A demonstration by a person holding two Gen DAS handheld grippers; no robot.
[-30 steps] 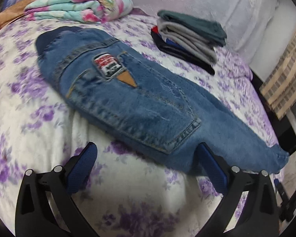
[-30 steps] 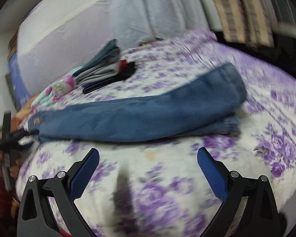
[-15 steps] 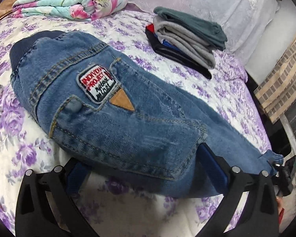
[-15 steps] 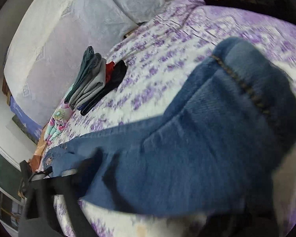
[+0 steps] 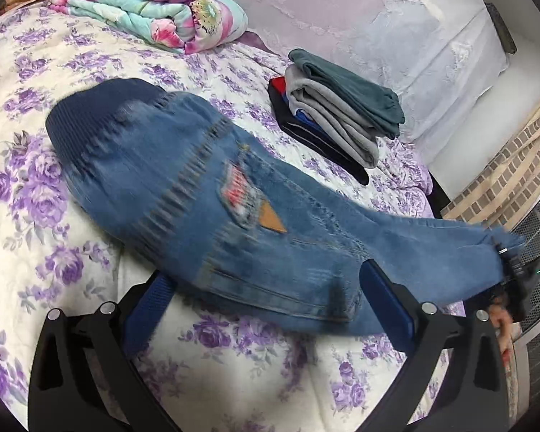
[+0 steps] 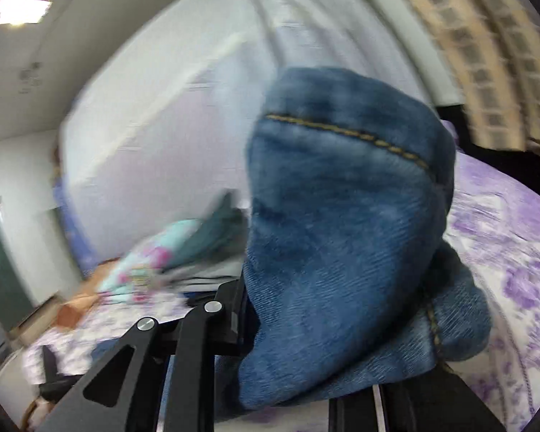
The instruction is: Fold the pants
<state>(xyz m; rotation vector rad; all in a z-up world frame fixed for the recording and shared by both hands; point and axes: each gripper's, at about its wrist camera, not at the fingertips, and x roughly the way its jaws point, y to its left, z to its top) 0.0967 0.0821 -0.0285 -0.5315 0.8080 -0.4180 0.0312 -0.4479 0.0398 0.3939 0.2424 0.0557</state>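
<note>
Denim, thick and floppy: we have the jeans (image 5: 205, 194) lying lengthwise along the bed (image 5: 36, 237), waistband near its head. Our right hand-held gripper (image 6: 306, 324), jaws just closing, pinches the hem cuffs; our left hand-held gripper (image 5: 262, 298) stands wide, straddling the seat. Heavy cloth sags, so we grip seams.

Your left wrist view is evenly lit; only the jeans (image 5: 205, 208) smear with motion blur, and soft shadows pool beneath them. Your right wrist view is blurred throughout, with ceiling-lamp (image 6: 21, 9) glare at upper left. Fisheye vignetting darkens every corner.
</note>
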